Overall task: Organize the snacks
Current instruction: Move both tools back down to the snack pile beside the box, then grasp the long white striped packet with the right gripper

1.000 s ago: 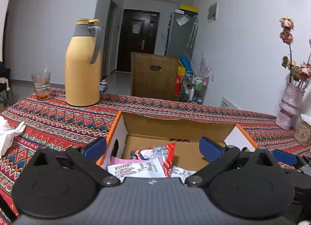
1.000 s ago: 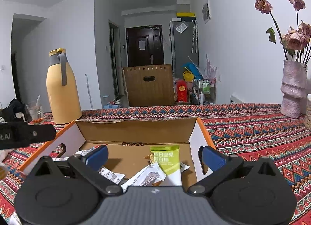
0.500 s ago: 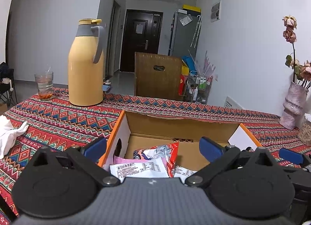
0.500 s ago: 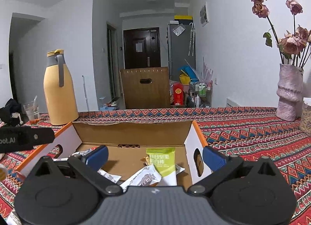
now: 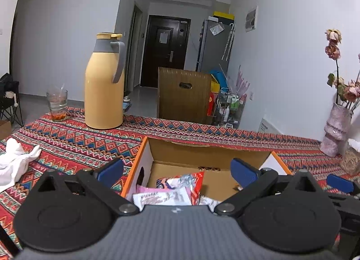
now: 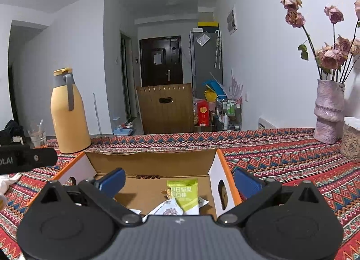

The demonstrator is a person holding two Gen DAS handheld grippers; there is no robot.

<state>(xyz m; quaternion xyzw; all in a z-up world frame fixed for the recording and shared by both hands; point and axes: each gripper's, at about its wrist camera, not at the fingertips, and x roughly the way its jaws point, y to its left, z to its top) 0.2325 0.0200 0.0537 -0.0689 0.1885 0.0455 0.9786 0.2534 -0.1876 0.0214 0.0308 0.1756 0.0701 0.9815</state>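
The patterned table is occupied by a box, flask, glass, cloth and, at right, a vase.

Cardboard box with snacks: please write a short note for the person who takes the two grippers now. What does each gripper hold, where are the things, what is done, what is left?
Left gripper: open, holds nothing, over the left part of the cardboard box.
Right gripper: open, holds nothing, over the right part of the box.
Things: red and pink snack packets lie at the box's left end; a green packet and a white packet lie at its right end.
Done: these snacks are in the box.
Left: I see no loose snacks on the tablecloth; check outside the views, then tidy the packets.
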